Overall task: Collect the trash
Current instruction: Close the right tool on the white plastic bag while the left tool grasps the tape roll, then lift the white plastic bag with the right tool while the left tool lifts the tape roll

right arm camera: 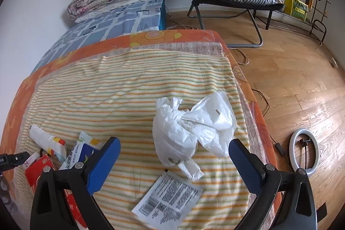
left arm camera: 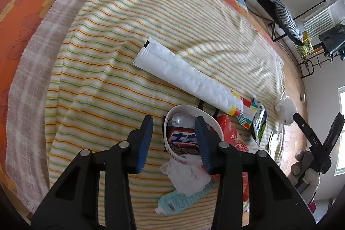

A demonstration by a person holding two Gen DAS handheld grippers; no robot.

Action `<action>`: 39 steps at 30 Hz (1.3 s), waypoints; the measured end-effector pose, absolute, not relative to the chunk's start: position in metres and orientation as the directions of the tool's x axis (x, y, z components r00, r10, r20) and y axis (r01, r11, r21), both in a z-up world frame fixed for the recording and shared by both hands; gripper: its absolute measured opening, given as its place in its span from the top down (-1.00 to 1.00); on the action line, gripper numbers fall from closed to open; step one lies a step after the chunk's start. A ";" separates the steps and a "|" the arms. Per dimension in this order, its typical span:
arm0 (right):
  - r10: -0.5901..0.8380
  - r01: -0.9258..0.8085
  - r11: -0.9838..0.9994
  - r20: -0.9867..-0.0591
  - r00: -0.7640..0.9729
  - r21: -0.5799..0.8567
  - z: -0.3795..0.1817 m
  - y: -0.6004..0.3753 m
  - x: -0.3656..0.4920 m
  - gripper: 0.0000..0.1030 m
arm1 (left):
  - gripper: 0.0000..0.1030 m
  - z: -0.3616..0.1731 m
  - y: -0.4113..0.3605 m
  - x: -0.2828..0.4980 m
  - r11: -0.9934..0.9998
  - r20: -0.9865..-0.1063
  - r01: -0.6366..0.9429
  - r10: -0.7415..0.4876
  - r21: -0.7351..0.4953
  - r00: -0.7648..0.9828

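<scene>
Carefully now: left gripper (left arm camera: 175, 139), fingers half-spread, straddles the white round bowl (left arm camera: 212, 122) of wrappers; right gripper (right arm camera: 174, 156), fingers wide apart, hovers at the crumpled white plastic bag (right arm camera: 183, 133) — pinch its bunched middle.

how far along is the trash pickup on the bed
Early to midway. A white bowl already holds a wrapper and bottle, so some trash looks gathered. The left tool has its fingers either side of the bowl's rim side, not visibly pressing. The right tool is open over a crumpled white plastic bag. Still loose: the printed sachet, a long white paper bag, a red box and tissue.
</scene>
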State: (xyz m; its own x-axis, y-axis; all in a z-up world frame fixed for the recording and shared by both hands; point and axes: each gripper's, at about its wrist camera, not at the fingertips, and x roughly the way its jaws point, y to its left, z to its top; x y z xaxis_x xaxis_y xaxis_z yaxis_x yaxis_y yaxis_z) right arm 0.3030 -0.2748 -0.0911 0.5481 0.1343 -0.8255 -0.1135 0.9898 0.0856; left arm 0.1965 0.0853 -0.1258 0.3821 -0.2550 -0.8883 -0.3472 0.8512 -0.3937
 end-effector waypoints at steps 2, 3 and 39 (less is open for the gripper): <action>0.126 -0.113 0.991 -0.825 0.550 0.076 -0.092 -0.272 0.307 -0.97 | 0.45 -0.130 0.085 0.199 0.852 -0.891 -0.348 -0.258 -0.392 0.373; 0.122 -0.114 0.991 -0.826 0.551 0.071 -0.092 -0.270 0.308 -0.97 | 0.55 -0.132 0.084 0.199 0.851 -0.892 -0.349 -0.261 -0.393 0.369; 0.193 -0.139 0.980 -0.834 0.516 0.141 -0.099 -0.271 0.312 0.28 | 1.00 -0.141 0.076 0.204 0.869 -0.894 -0.333 -0.228 -0.365 0.385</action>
State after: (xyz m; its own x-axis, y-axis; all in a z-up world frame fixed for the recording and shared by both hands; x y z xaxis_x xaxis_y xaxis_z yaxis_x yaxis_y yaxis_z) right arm 0.3120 -0.2706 -0.0992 0.5161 0.1933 -0.8344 -0.1391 0.9802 0.1410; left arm 0.2044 0.0756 -0.1407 0.3854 -0.2282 -0.8941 -0.3325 0.8695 -0.3653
